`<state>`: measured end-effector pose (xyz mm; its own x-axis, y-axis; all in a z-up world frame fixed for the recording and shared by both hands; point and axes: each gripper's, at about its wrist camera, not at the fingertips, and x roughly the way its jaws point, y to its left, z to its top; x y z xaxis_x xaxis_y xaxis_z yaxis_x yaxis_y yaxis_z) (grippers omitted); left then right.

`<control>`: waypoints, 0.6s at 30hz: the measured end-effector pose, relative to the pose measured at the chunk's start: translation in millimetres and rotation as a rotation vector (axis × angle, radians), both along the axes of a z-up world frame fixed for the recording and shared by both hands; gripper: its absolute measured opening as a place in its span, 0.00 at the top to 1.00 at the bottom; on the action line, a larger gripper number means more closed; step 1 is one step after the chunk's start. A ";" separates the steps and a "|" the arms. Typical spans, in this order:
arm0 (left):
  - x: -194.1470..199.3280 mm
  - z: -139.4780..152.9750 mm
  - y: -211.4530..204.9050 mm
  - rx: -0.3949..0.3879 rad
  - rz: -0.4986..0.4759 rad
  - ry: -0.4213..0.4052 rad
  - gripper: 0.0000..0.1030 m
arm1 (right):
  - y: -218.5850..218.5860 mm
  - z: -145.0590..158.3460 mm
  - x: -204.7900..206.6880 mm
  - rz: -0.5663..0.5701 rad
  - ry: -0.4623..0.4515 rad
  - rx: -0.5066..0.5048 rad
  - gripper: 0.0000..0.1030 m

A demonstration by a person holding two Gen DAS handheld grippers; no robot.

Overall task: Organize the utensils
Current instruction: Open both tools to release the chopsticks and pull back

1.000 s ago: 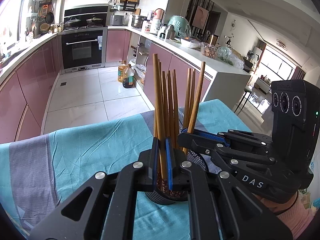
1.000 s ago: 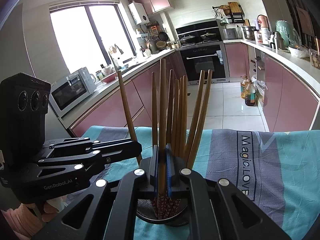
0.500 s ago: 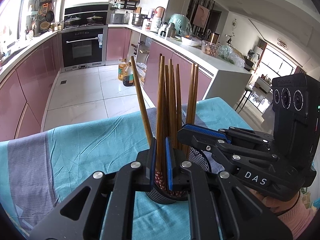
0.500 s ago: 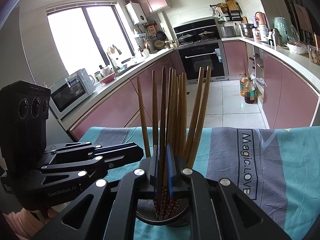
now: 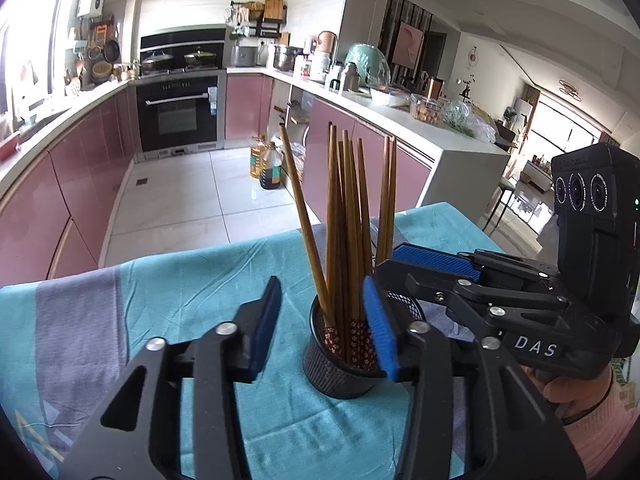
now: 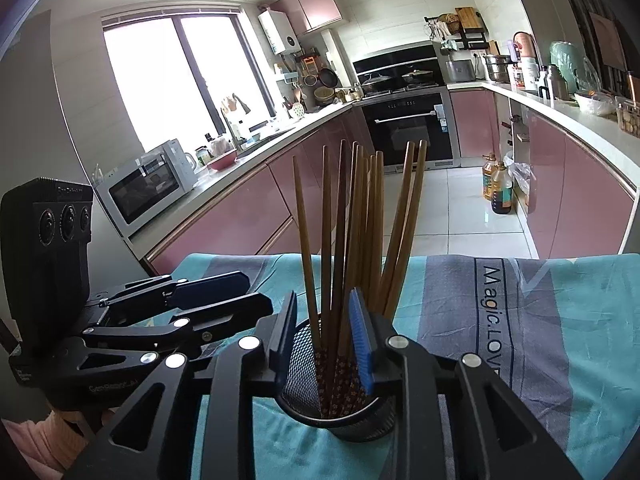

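A black mesh cup (image 5: 334, 374) stands on the teal and grey cloth, holding several brown chopsticks (image 5: 346, 216) upright. My left gripper (image 5: 323, 326) straddles the bundle from the near side; its jaws are opening and the blue pads stand clear of the sticks. In the right wrist view the same cup (image 6: 362, 420) and chopsticks (image 6: 362, 220) sit between the pads of my right gripper (image 6: 324, 338), whose jaws are also opening, and no stick looks pinched. Each gripper shows in the other's view: the right gripper (image 5: 396, 268) and the left gripper (image 6: 252, 292), both close beside the cup.
The cloth-covered table (image 5: 192, 280) ends just beyond the cup, with tiled kitchen floor behind. Pink cabinets, an oven (image 5: 178, 116) and oil bottles (image 5: 266, 164) stand far off. A person's hand (image 5: 572, 396) grips the right tool.
Both grippers were shut on a chopstick above the cup; the sticks slid down into it, and now both sets of jaws have spread apart and let go.
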<state>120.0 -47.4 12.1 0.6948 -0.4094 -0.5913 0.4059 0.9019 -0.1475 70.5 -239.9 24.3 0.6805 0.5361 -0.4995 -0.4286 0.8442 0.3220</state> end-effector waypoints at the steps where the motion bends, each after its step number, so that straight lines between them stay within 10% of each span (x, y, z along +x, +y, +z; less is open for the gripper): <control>1: -3.9 1.2 2.6 0.001 0.010 -0.014 0.47 | -2.0 1.1 -2.4 -0.002 -0.008 -0.002 0.69; 11: -41.0 4.0 34.8 -0.008 0.121 -0.093 0.09 | -9.2 2.4 -24.1 -0.023 -0.052 -0.017 0.29; 18: -67.3 6.1 58.5 0.000 0.202 -0.158 0.06 | -6.0 -5.5 -41.2 -0.044 -0.091 -0.049 0.09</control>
<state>52.8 11.0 18.2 0.8464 -0.2529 -0.4686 0.2352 0.9671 -0.0970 29.4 -245.9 18.7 0.7467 0.4812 -0.4592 -0.4163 0.8765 0.2417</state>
